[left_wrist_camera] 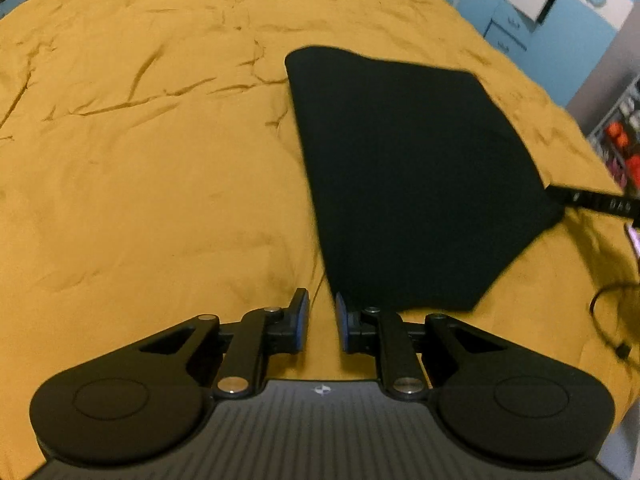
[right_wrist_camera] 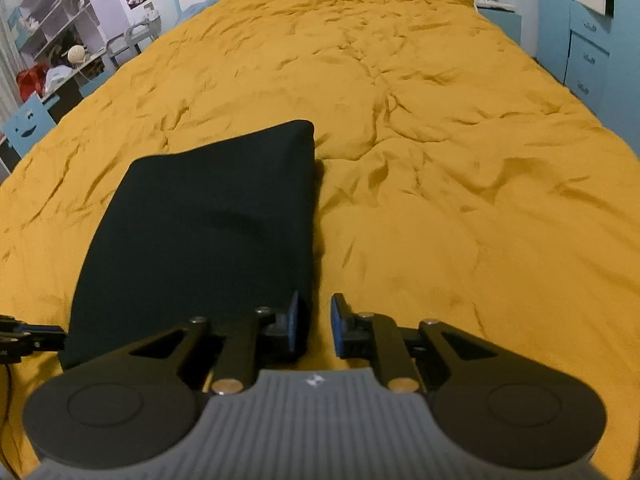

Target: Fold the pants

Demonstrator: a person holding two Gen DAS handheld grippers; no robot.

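Black pants (left_wrist_camera: 412, 176), folded into a compact flat rectangle, lie on a bed covered by a wrinkled mustard-yellow duvet (left_wrist_camera: 160, 140). In the left wrist view the left tool (left_wrist_camera: 322, 322) hovers at the pants' near left corner, its blue-padded fingers a narrow gap apart and gripping nothing. Only this view shows the other tool's tip reaching in from the right edge and a black cable (left_wrist_camera: 612, 328) on the duvet. In the right wrist view the right tool (right_wrist_camera: 315, 326) sits at the pants' (right_wrist_camera: 200, 232) near right corner, also narrowly parted and empty. Only here appear a cluttered white shelf (right_wrist_camera: 48, 28) far left and blue drawers (right_wrist_camera: 588, 56) far right.
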